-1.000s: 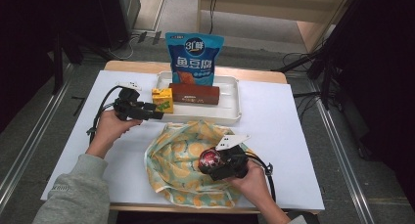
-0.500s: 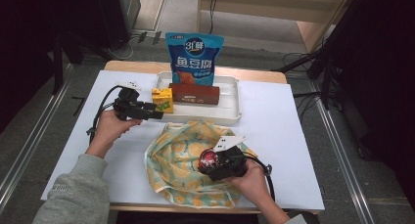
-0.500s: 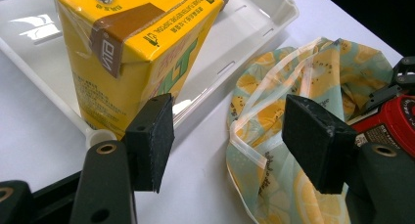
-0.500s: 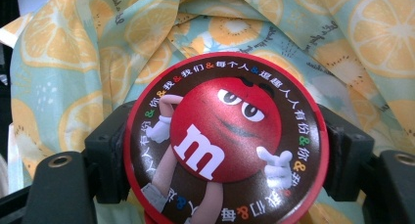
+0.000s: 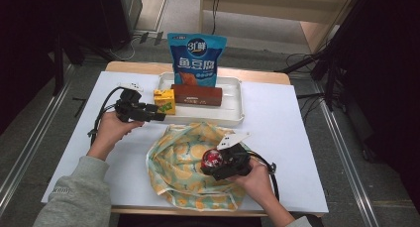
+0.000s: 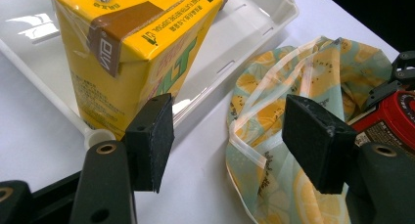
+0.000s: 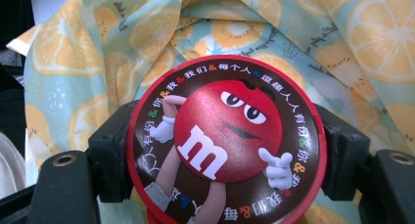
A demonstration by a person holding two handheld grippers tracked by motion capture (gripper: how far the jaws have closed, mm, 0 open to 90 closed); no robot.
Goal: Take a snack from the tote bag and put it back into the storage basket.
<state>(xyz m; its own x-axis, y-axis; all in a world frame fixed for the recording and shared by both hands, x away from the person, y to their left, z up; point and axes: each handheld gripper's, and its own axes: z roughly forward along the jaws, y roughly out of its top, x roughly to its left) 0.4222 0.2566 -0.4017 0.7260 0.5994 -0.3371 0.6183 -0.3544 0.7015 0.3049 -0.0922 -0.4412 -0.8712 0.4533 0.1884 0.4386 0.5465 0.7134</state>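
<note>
At lower centre, the right tongs (image 7: pixel 222 155) pinch the red candy tin (image 7: pixel 222 141) over the lemon-print cloth (image 7: pixel 342 33), their jaws just closing, while the left tongs (image 6: pixel 235 136) stand spread beside the yellow carton (image 6: pixel 127 53).

The person's left forearm, in a grey sleeve, comes in from seven o'clock; its hand (image 5: pixel 110 130) holds the black two-jaw left gripper (image 5: pixel 157 116) level, pointing to three o'clock, jaws wide apart with nothing between them. The right hand (image 5: pixel 256 180), entering from five o'clock, holds the black right gripper (image 5: pixel 213 163) pointing to nine o'clock; its jaws have just been closing, pads either side of a round red tin (image 7: pixel 224 141).
</note>
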